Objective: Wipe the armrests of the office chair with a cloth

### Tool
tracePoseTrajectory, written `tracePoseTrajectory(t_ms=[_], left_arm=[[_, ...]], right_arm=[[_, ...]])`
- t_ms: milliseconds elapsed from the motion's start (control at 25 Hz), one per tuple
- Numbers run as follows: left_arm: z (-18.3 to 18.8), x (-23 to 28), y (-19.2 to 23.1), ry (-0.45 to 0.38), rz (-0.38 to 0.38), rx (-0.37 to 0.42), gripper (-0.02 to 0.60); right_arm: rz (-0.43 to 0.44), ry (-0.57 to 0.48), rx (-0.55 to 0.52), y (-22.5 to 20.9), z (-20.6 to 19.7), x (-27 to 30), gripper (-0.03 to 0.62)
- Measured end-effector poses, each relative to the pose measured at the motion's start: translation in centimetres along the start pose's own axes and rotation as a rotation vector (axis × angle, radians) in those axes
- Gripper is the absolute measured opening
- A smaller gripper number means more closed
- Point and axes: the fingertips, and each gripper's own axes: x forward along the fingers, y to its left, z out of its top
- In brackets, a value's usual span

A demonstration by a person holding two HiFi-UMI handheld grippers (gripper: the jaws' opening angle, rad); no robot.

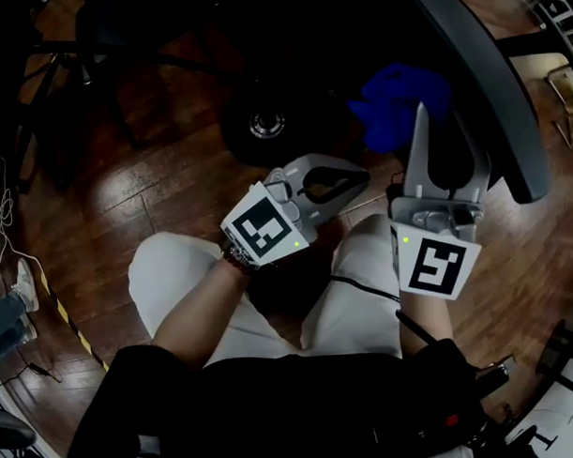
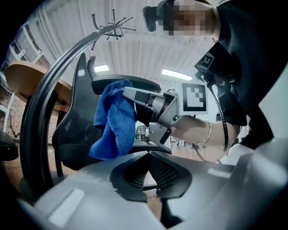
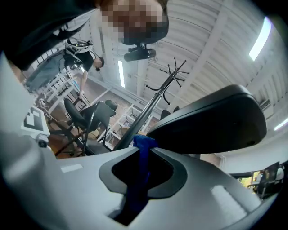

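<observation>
Looking down, we find the right gripper point(image 1: 420, 115) clamped on a fluffy blue cloth point(image 1: 395, 102), bunched close beside the smooth, curved black armrest point(image 1: 493, 94); whether it touches, we cannot tell. The left gripper point(image 1: 358, 178) sits near the right one, jaws pressed together on nothing. Around them lie glossy wooden floor planks point(image 1: 163, 181), the chair's dark base with its round metal hub point(image 1: 266, 125), and pale trousers point(image 1: 364, 296). A spindly coat stand point(image 3: 173, 74) rises behind the armrest.
</observation>
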Motion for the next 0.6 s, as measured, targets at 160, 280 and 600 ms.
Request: tracePoseTrajectory(t_ms=[160,280,600], left_arm=[[0.6,-0.9,0.4,-0.011,0.035,-0.003,0.006],[0.4,-1.6,1.4,-0.001,0.069,0.002,0.006],[-1.7,-2.2,3.5,0.029,0.098,-0.052,0.006]], right_arm=[[-0.037,0.033,-0.023,1.0,-2.4,0.2,0.048],[-0.031,0.060,0.000,2.2,-4.8,0.1,0.048],[0.040,0.159,0.038,5.3,-10.6,0.5,0.048]])
